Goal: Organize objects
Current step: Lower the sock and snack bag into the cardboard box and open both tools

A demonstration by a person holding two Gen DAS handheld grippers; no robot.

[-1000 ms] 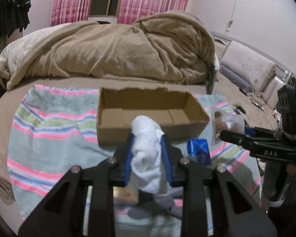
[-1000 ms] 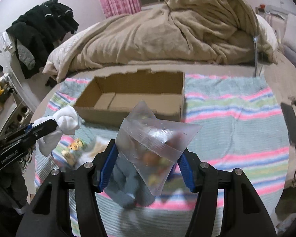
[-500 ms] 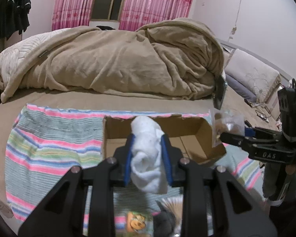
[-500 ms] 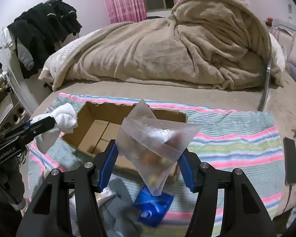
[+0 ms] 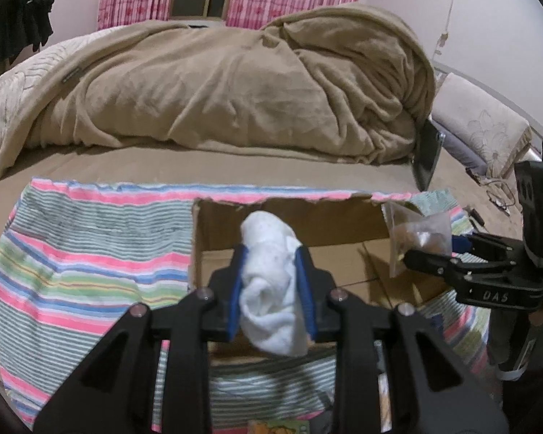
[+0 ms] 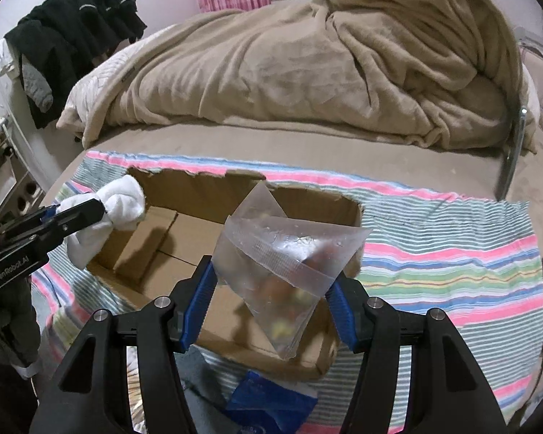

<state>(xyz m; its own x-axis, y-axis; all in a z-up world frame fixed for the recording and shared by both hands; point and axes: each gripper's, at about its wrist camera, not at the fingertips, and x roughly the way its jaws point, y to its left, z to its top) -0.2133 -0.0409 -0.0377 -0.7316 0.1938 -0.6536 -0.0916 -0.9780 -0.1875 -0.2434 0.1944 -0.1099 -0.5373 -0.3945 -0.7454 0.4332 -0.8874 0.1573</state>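
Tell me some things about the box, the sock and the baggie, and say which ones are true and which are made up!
1. The left gripper holds a rolled white sock. True.
2. The right gripper holds a blue packet. False: it is shut on a clear plastic bag with small colourful things inside; the blue packet lies on the striped blanket.
3. The cardboard box is full of toys. False: only its bare bottom shows.
4. Both grippers are over the box. True.
5. The box sits on the wooden floor. False: it sits on the striped blanket on the bed.
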